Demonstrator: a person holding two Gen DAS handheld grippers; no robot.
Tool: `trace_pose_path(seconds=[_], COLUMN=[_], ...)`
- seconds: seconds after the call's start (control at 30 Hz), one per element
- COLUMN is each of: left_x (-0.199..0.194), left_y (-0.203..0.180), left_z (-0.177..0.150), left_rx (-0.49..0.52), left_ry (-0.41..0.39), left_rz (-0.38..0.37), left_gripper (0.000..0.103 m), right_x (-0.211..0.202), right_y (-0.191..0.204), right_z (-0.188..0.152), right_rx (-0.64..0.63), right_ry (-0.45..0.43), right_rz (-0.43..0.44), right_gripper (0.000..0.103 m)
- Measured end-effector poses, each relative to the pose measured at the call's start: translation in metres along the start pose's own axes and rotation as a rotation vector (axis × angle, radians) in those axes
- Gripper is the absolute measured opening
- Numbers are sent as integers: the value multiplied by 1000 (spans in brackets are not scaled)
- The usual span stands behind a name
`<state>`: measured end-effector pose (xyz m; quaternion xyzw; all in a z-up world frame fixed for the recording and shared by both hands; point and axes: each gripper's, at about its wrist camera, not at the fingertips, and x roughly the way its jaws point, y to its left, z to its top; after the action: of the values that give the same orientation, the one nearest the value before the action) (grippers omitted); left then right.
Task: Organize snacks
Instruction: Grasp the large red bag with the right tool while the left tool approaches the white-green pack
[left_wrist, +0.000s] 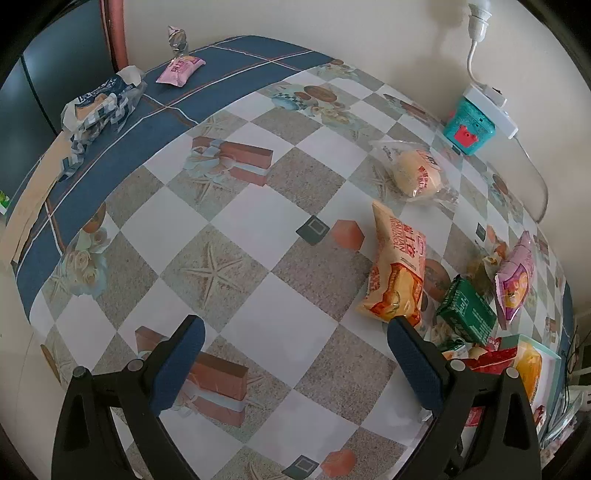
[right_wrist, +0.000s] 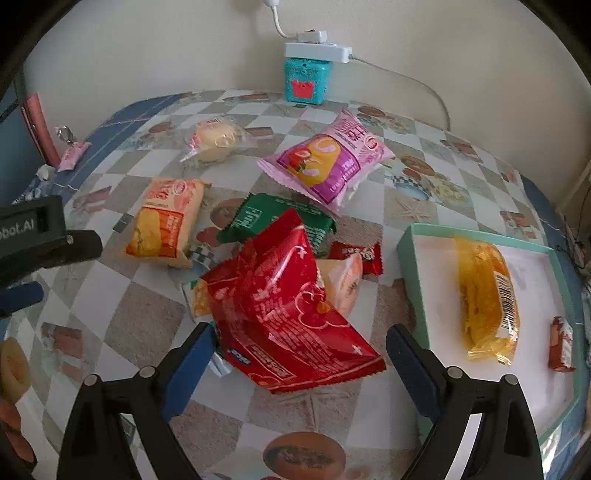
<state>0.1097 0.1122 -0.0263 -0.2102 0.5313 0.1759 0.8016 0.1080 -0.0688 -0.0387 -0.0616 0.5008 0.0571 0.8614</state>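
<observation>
My right gripper is open, its jaws either side of a red snack bag lying on a pile of snacks. Behind it lie a green packet, a pink packet, an orange packet, a clear-wrapped bun and a small red packet. A mint tray on the right holds a yellow packet and a small brown bar. My left gripper is open and empty over bare tablecloth; the orange packet stands beyond its right finger.
A teal box under a white power strip stands at the wall. At the far blue edge lie a small pink packet, a clear wrapper and a blue-white bag. The left gripper's body shows at the left.
</observation>
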Motion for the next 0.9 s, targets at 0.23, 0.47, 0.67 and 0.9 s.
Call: trace_pose_path(seconds=[0.23,0.47,0.67,0.9], left_x=[1,2,0,0], left_y=[-1,-4,-8,-14], left_z=[-1,-1,-2,-3], left_rx=[3,17,27,43], left_ry=[2,2,3,6], left_rz=[2,1,-17,-33], left_gripper=[99,99,99,99], right_x=[1,2,0,-13], right_y=[12,-1,-15,-30], right_z=[1,4,5,10], right_rx=[-53,4,67,124], right_ry=[-13,-16,-14,-37], right_rz=[5,7,37,47], right_gripper=[88,81,79,79])
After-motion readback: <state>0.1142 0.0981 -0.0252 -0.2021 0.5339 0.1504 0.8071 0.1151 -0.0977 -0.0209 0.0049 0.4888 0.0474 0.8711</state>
